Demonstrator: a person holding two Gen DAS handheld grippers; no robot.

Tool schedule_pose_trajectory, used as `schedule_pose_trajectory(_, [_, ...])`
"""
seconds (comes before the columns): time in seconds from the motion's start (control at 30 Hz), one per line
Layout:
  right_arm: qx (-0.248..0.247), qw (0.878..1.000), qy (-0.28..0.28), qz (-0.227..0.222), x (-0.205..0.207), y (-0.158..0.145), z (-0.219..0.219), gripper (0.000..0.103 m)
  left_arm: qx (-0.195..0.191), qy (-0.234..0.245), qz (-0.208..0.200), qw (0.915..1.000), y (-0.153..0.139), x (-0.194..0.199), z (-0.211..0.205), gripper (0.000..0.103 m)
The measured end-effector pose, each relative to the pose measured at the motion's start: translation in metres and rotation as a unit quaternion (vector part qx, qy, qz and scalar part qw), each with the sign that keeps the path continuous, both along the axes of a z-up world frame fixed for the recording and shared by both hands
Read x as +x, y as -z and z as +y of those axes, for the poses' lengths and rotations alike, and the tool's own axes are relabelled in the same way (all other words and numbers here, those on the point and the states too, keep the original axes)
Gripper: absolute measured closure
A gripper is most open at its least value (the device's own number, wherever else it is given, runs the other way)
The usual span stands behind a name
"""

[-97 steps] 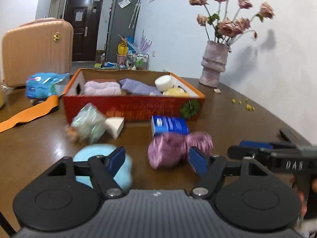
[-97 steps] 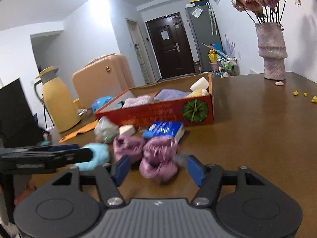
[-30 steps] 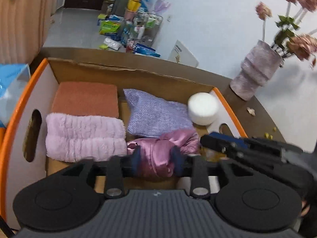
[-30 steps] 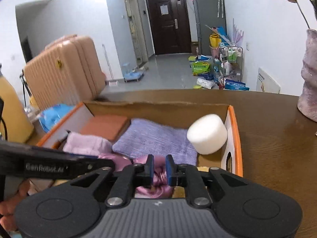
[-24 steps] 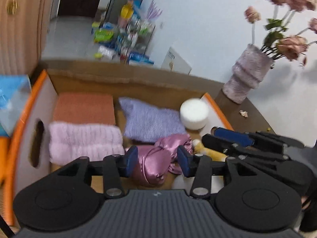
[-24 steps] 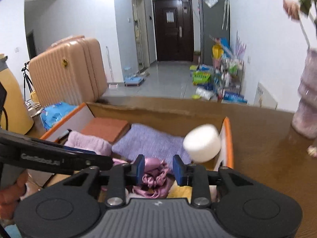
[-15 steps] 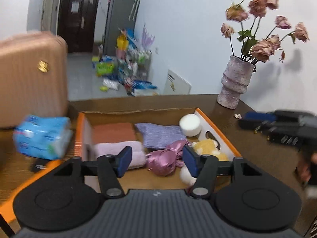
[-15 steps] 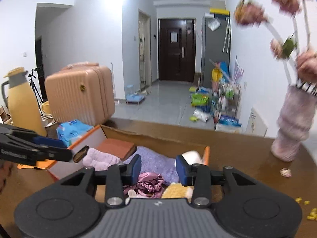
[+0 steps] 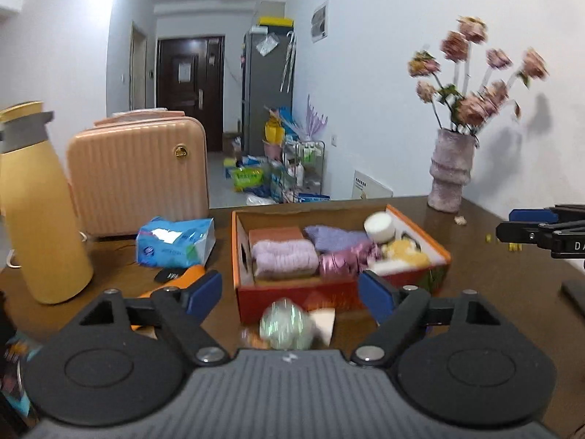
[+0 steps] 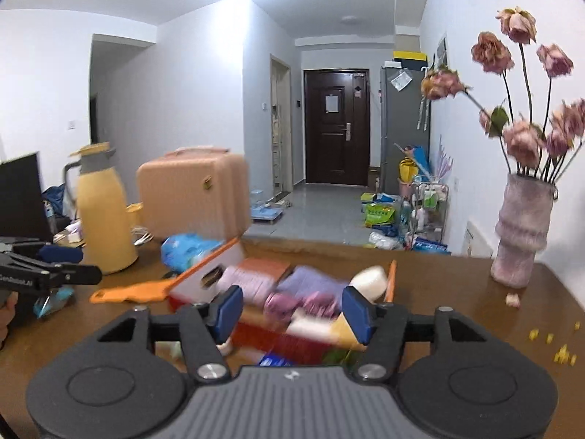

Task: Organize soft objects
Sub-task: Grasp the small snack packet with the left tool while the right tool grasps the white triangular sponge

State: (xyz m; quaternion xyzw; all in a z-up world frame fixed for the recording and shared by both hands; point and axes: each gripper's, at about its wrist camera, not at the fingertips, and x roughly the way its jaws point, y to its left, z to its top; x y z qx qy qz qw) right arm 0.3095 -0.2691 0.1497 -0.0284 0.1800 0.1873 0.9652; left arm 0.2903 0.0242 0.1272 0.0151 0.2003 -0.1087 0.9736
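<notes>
- Left tool [image 9: 290, 291], jaws opening, nothing between them, low centre of its frame.
- Right tool [image 10: 292, 309] likewise opening and empty.
- Pink satin bundle [image 9: 338, 261] lies mid-frame inside the orange box [image 9: 329, 294] on the counter [image 9: 493, 285].
- Crinkly green ball [image 9: 283, 323] sits before the box.

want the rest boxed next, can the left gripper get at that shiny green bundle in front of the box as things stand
Probably yes. The green bundle lies on the table just before the left gripper, whose fingers are opening with nothing between them. The box stands behind it, and only a white sponge lies right beside it.
</notes>
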Motion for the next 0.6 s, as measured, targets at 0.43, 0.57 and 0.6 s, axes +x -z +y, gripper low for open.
schedule_pose_trajectory(0.43, [0.055, 0.995, -0.039, 0.074, -0.09, 0.094, 0.024, 0.039, -0.039, -0.032, 0.059, 0.9969, 0.084, -0.078, 0.01, 0.01])
schedule_pose_trajectory(0.57, [0.052, 0.995, -0.036, 0.074, -0.076, 0.093, 0.031, 0.039, -0.039, -0.039, 0.052, 0.9972, 0.083, -0.061, 0.011, 0.01])
schedule_pose_trajectory(0.6, [0.055, 0.995, -0.038, 0.076, -0.071, 0.093, 0.033, 0.039, -0.043, -0.038, 0.052, 0.997, 0.084, -0.056, 0.012, 0.01])
